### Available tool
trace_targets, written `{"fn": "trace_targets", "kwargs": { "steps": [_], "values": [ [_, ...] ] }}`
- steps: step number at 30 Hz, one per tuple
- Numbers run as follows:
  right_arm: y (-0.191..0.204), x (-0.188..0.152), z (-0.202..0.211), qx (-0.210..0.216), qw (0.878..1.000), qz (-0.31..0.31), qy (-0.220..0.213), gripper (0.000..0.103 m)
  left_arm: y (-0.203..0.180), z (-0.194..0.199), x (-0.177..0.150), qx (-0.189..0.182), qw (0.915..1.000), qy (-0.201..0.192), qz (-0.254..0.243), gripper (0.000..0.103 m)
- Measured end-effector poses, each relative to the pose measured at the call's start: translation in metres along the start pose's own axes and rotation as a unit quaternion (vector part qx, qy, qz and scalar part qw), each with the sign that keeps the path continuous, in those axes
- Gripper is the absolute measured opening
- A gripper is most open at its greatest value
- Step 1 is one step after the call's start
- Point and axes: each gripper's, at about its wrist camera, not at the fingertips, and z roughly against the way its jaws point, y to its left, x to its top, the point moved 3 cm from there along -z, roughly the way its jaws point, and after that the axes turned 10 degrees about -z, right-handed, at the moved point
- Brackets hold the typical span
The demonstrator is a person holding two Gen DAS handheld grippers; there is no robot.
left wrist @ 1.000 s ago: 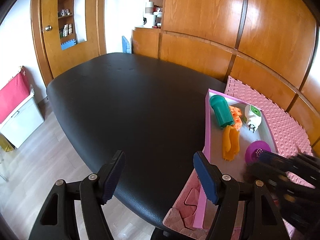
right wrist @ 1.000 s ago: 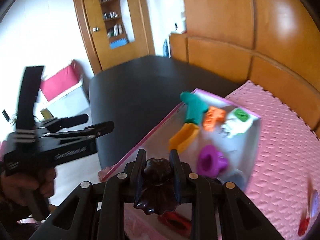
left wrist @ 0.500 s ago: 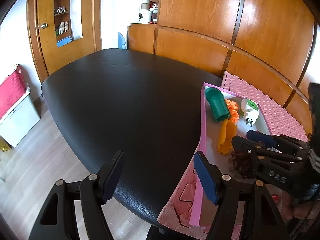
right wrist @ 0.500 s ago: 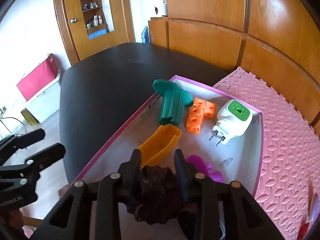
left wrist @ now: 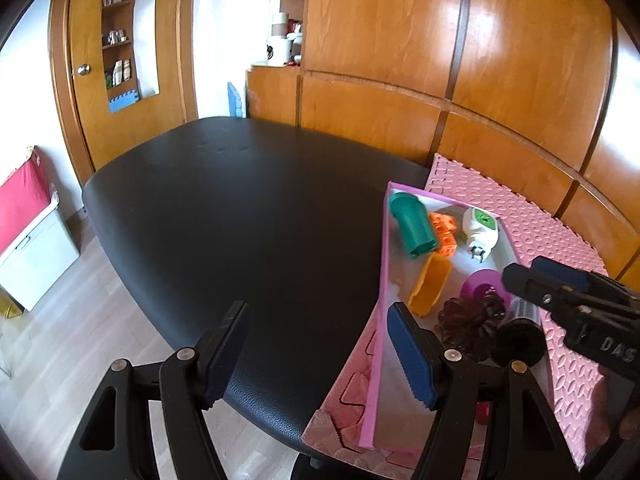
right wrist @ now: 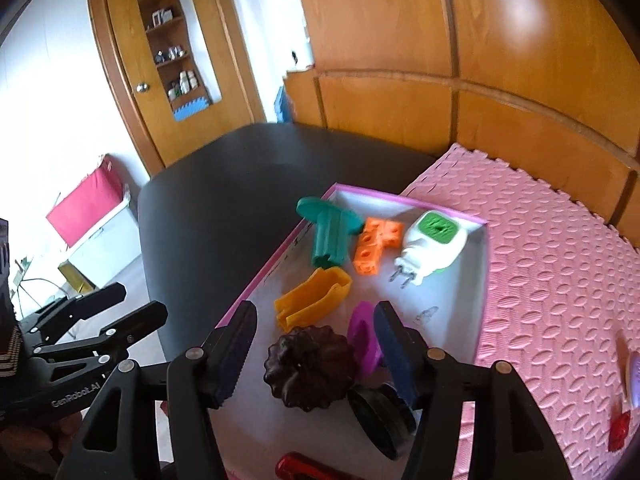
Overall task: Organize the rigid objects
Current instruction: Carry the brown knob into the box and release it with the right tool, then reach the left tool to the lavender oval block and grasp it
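Note:
A dark brown fluted mould (right wrist: 310,368) (left wrist: 466,326) lies in the pink-rimmed tray (right wrist: 482,280). My right gripper (right wrist: 315,308) (left wrist: 524,272) straddles it with jaws opening, and the blue pads stand clear of it on both sides. Beyond it in the tray lie a yellow piece (right wrist: 312,300), a purple piece (right wrist: 362,340), a teal cup (right wrist: 330,240), orange cubes (right wrist: 374,246) and a white-and-green plug (right wrist: 432,248). My left gripper (left wrist: 317,312) (right wrist: 140,300) hangs open and empty over the black table's (left wrist: 240,220) near edge, left of the tray.
A black cylinder (right wrist: 380,412) and a red object (right wrist: 304,470) lie near the mould at the tray's near end. The tray sits on a pink foam mat (right wrist: 560,280) that carries a small red piece (right wrist: 619,432). Wooden panelling rises behind.
The right gripper came over the tray shut on the brown mould, then its jaws spread and the mould now rests on the tray floor. The left gripper has stayed put.

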Motion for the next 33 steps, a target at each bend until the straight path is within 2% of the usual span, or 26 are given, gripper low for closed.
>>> {"fn": "trace_targets", "kwargs": {
  "steps": [10,21,28,33],
  "values": [
    [-0.051,0.003,0.054,-0.038,0.997,-0.042,-0.047,0.061,-0.028,0.016,0.009,-0.017,0.9989,-0.022,-0.038,0.071],
    [-0.142,-0.005,0.109,-0.123,0.985,-0.091,-0.078,0.061,-0.079,0.027,0.019,-0.050,0.9936,-0.033,-0.096,0.071],
    [-0.213,-0.020,0.142,-0.183,0.968,-0.140,-0.096,0.061,-0.127,0.034,0.027,-0.079,0.9847,-0.041,-0.150,0.071],
    [-0.275,-0.042,0.162,-0.236,0.943,-0.203,-0.118,0.061,-0.169,0.034,0.030,-0.100,0.9754,-0.040,-0.193,0.071]
  ]
}}
